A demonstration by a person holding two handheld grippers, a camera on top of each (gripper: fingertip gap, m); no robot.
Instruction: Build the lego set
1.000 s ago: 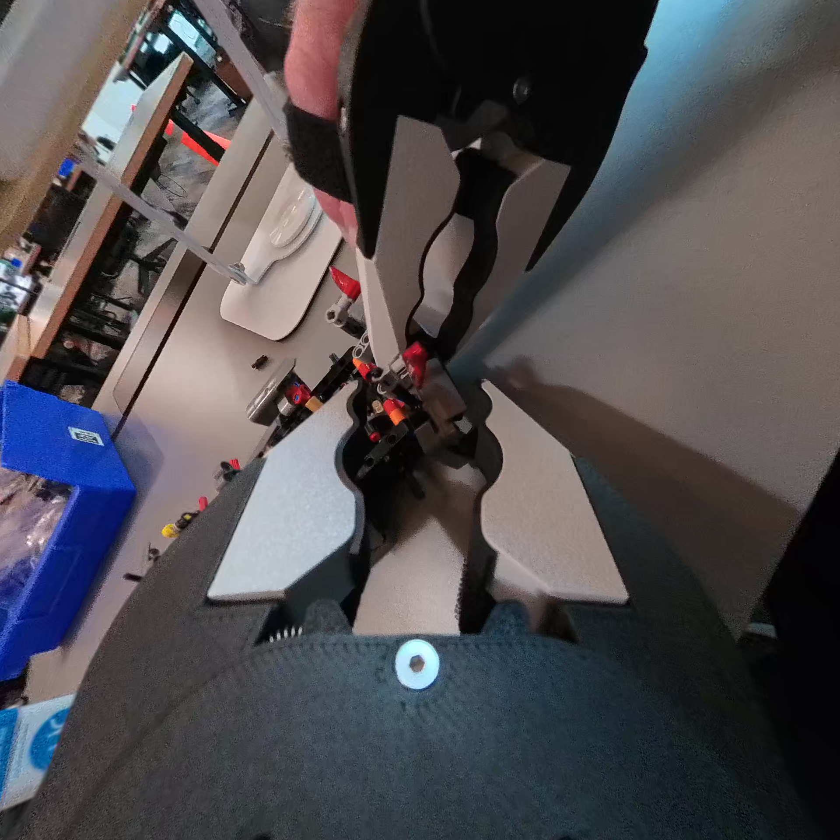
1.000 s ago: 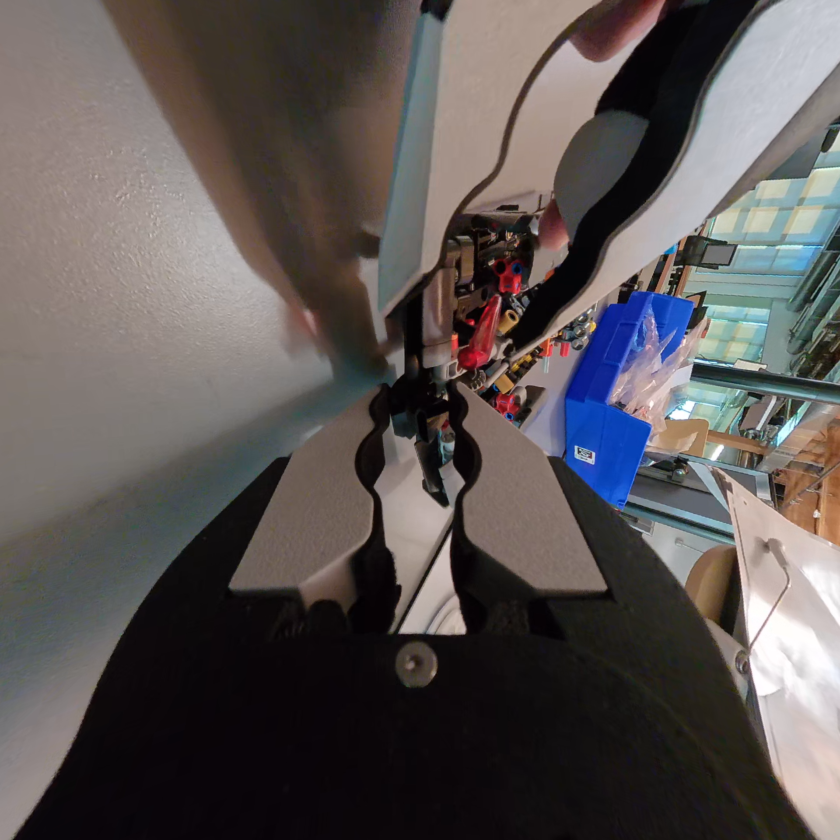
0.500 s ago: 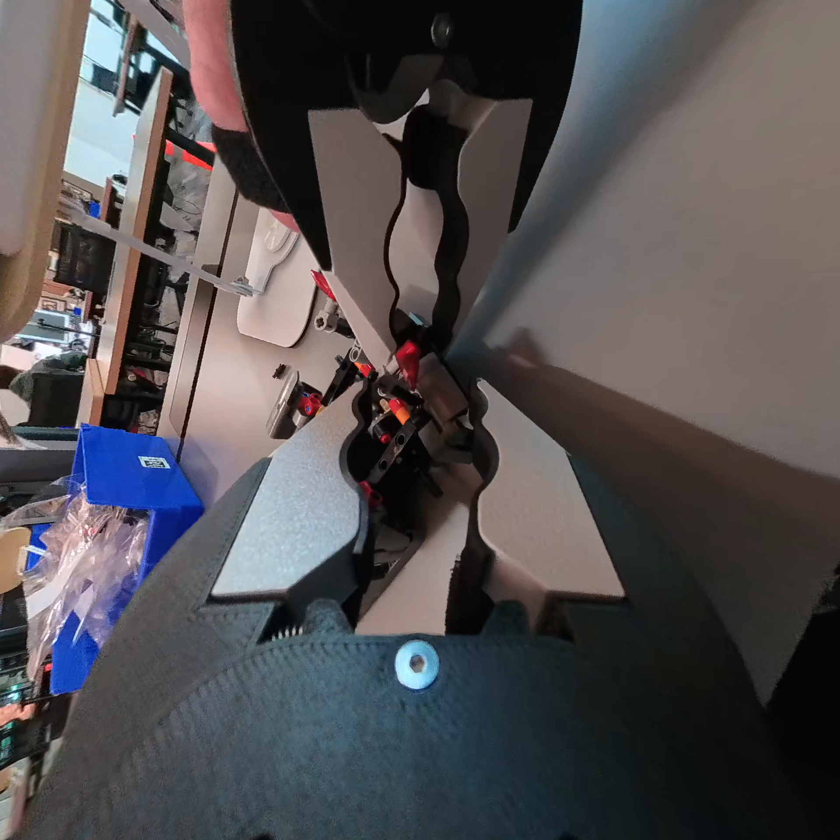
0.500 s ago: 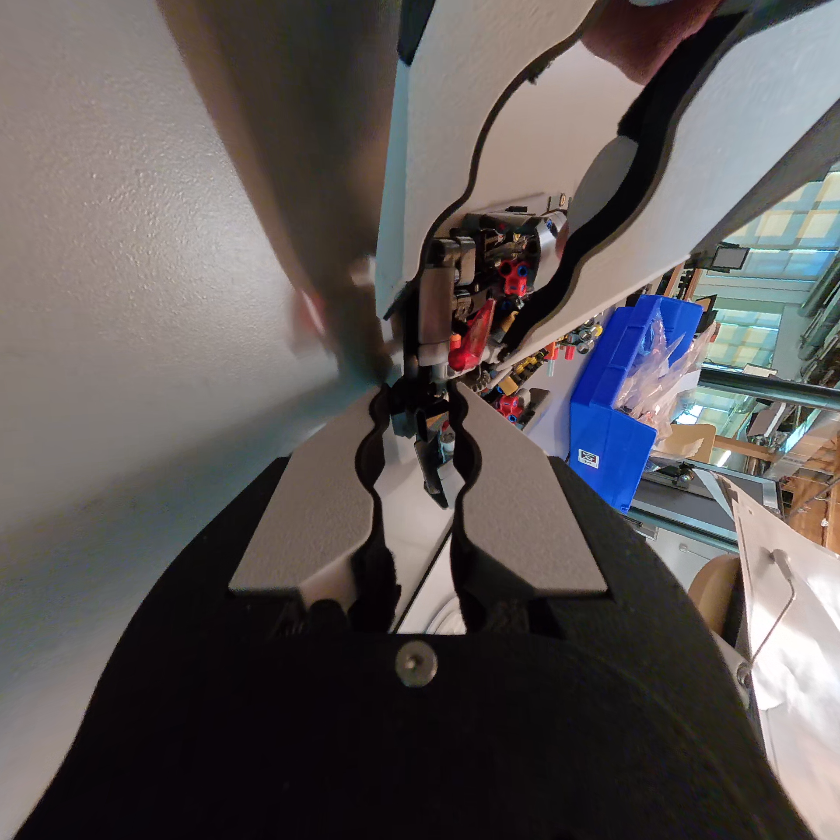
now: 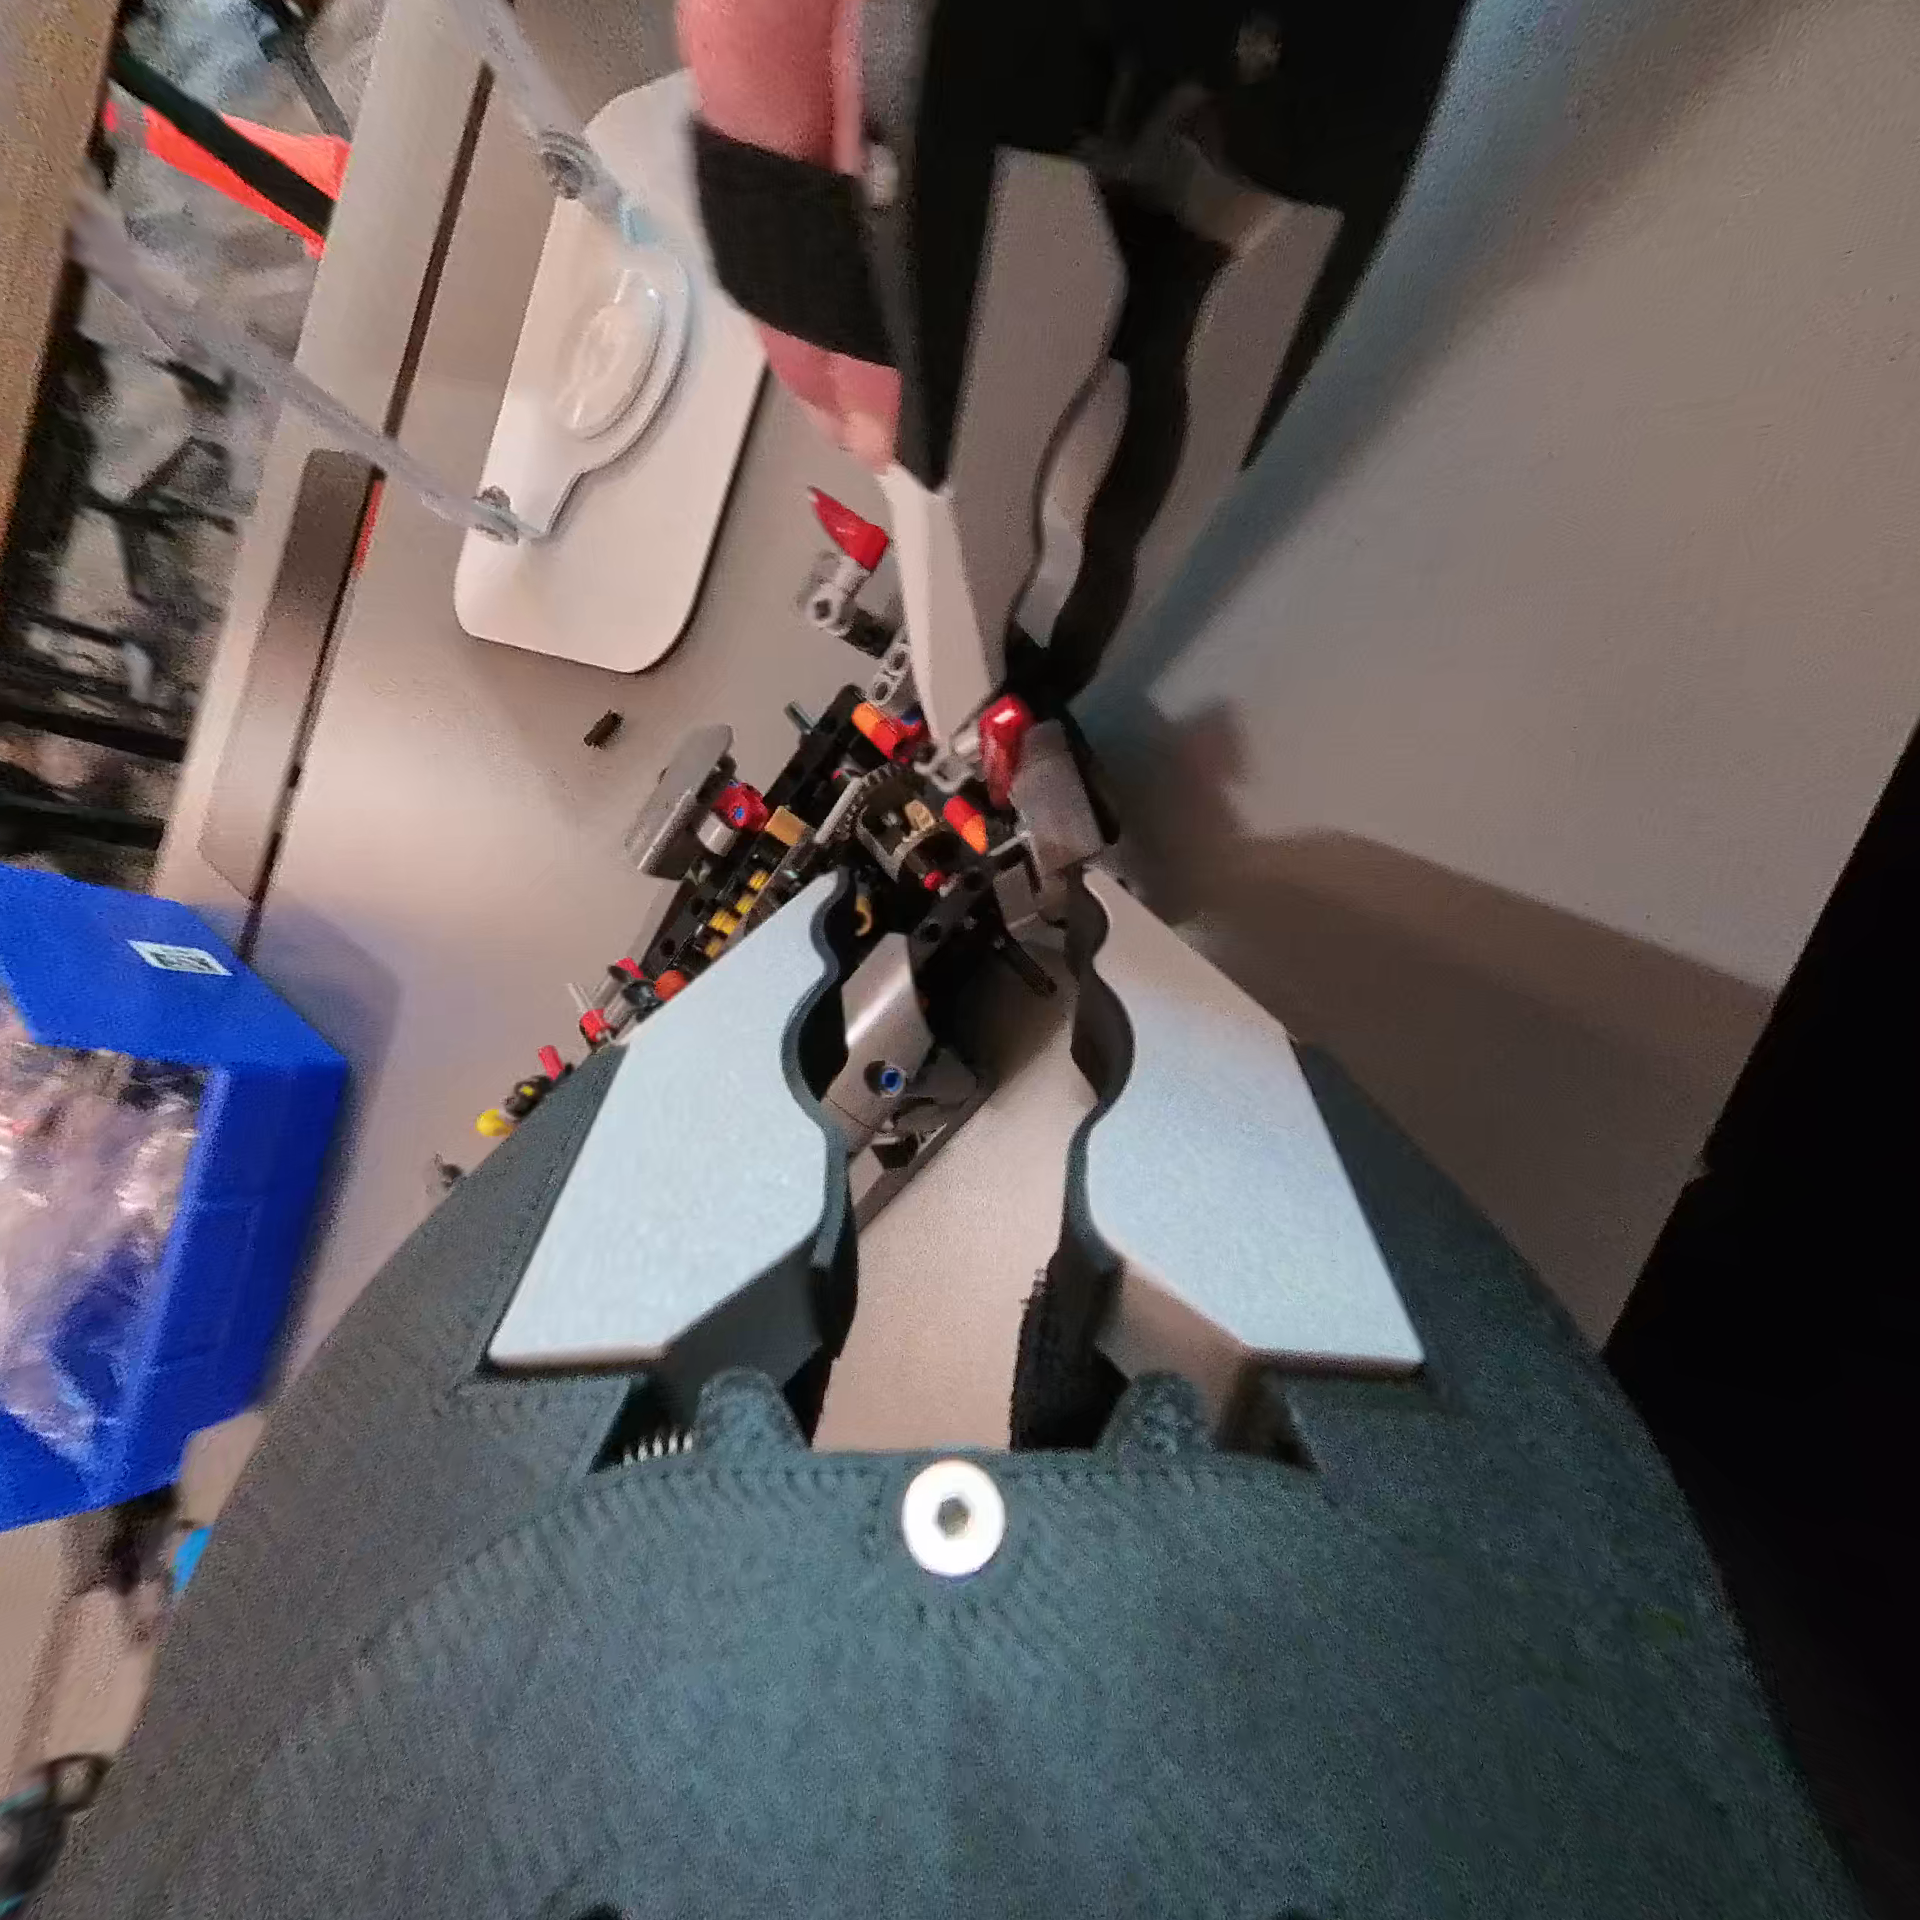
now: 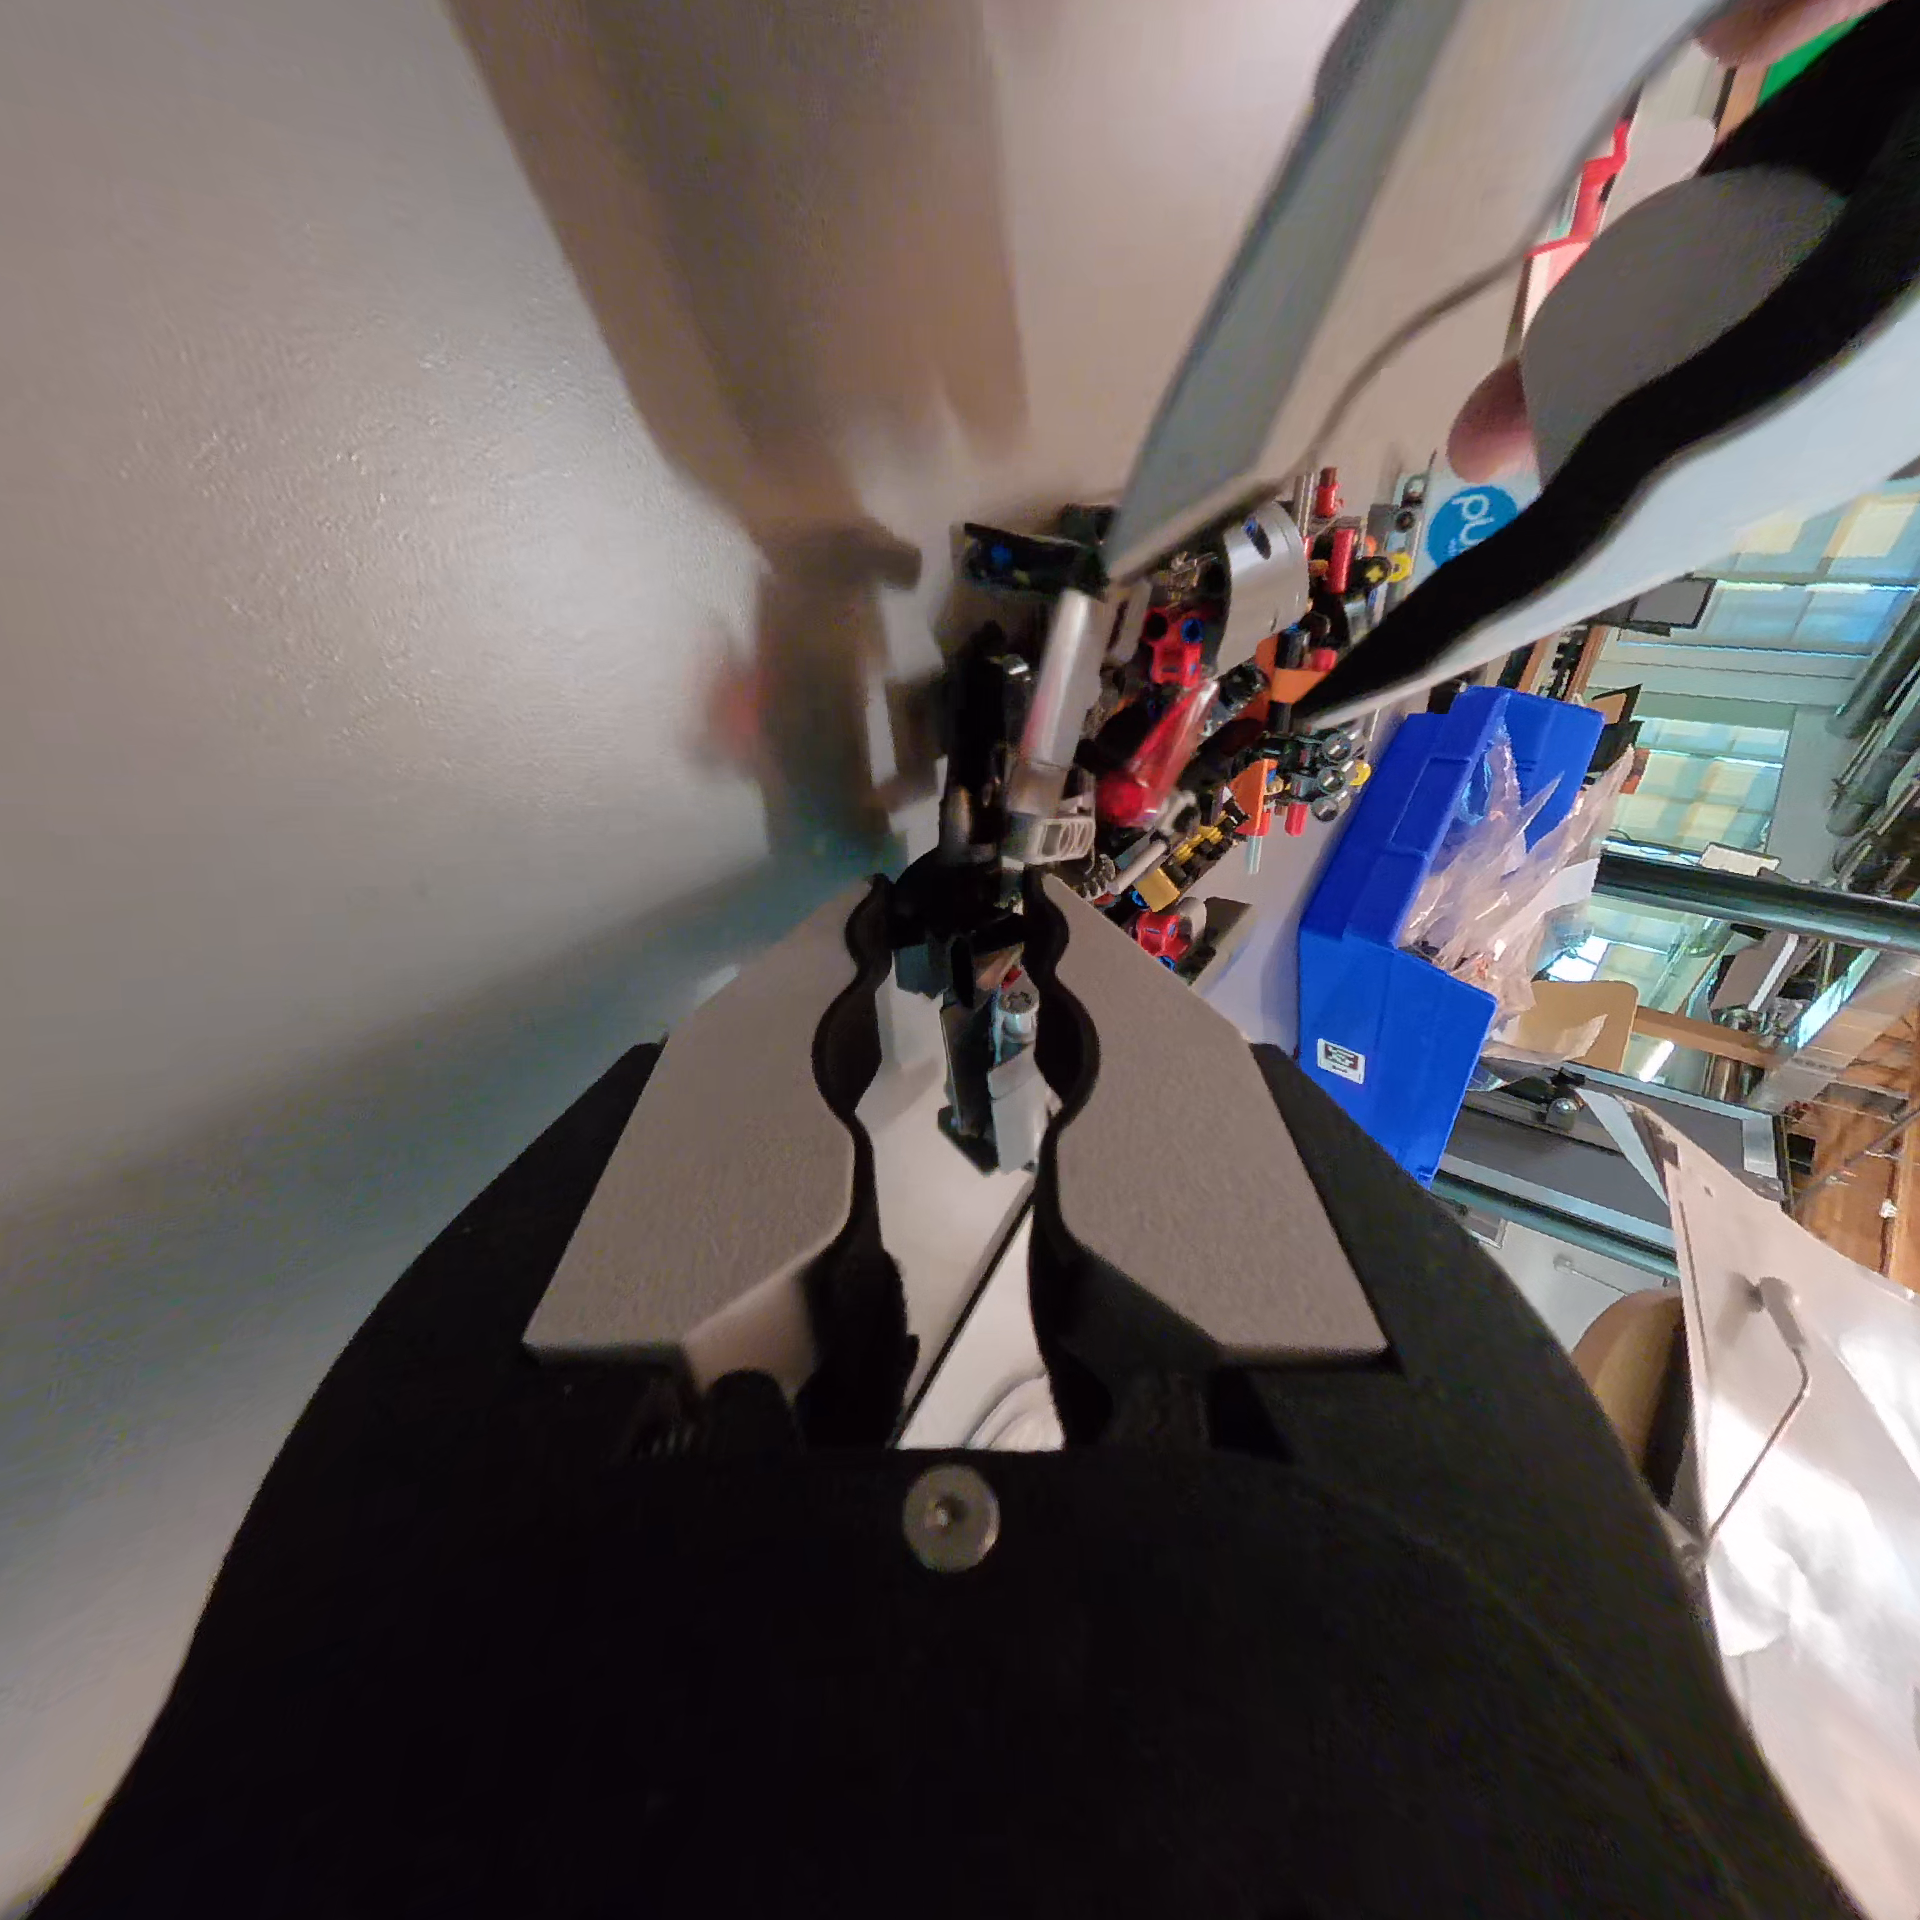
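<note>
Counter [image 5: 499, 831] left of lego model [image 5: 873, 831] is bare; loose lego pieces [image 5: 582, 1039] and blue bin [image 5: 156, 1143] block nearer left. Wall [image 5: 1558, 520] closes right side.

Indoor light is moderate and even, with daylight glowing through far windows [image 6: 1766, 623] in the right wrist view. Both views are motion-blurred and fisheye-bent at the edges; the blue bin [image 5: 135, 1195] smears. A soft brown shadow streaks across the pale surface [image 6: 312, 520].
</note>
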